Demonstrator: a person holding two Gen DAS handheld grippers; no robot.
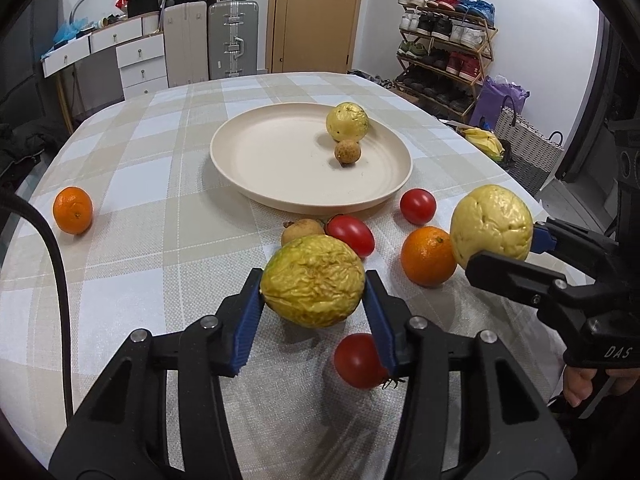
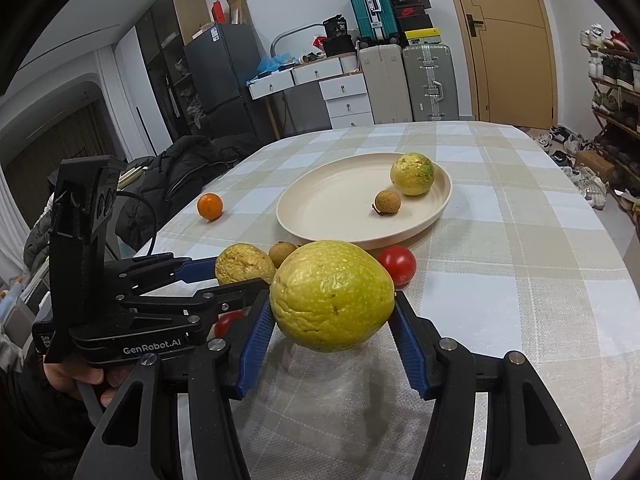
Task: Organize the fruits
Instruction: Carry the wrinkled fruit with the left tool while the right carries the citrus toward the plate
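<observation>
My left gripper point(image 1: 314, 284) is shut on a wrinkled yellow passion fruit point(image 1: 312, 280) and holds it above the tablecloth. My right gripper point(image 2: 332, 304) is shut on a smoother yellow passion fruit point(image 2: 332, 294); the same fruit point(image 1: 491, 226) and gripper show at the right of the left wrist view. A cream plate point(image 1: 280, 168) ahead holds a third passion fruit point(image 1: 346, 121) and a brown longan point(image 1: 347, 152). The left gripper and its fruit point(image 2: 245, 264) show at the left of the right wrist view.
Loose on the checked tablecloth: an orange point(image 1: 73, 210) far left, an orange point(image 1: 428, 256) by the right gripper, three red tomatoes point(image 1: 351, 234) point(image 1: 417, 206) point(image 1: 358, 360), and a longan point(image 1: 302, 232). A shoe rack point(image 1: 444, 52) and suitcases point(image 1: 232, 42) stand beyond the table.
</observation>
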